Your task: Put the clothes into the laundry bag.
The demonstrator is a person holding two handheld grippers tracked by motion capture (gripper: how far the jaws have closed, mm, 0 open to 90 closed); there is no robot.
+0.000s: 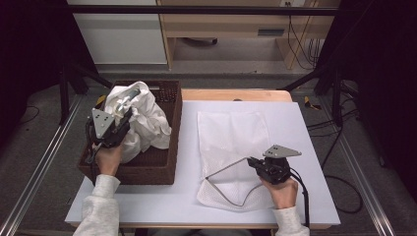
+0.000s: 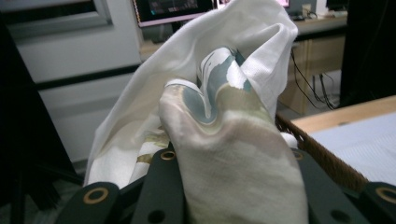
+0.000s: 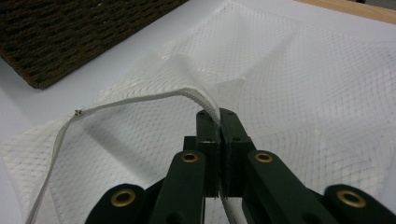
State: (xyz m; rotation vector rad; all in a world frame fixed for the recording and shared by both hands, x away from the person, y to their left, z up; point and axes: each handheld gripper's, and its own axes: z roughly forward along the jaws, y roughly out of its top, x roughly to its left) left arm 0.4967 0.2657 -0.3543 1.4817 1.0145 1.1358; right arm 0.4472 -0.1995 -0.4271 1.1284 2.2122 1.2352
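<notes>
Cloth [image 2: 233,154], soft, light and limp, hangs bunched from the left gripper [image 1: 118,129], clenched on a fold above the basket [image 1: 169,147]; it will droop and drag, so a gathered fold suits best. Right gripper [image 3: 218,122] is clamped on the zipper edge [image 3: 140,100] of the mesh bag [image 1: 231,132] on the bench [image 1: 305,147], holding its floppy mouth open.

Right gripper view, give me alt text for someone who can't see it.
The right hand-held gripper is shut on the white zipper edge of a white mesh laundry bag, lifting that edge so the bag's mouth gapes. The bag lies on a white tabletop, and the corner of a dark brown woven basket sits at upper left.
</notes>
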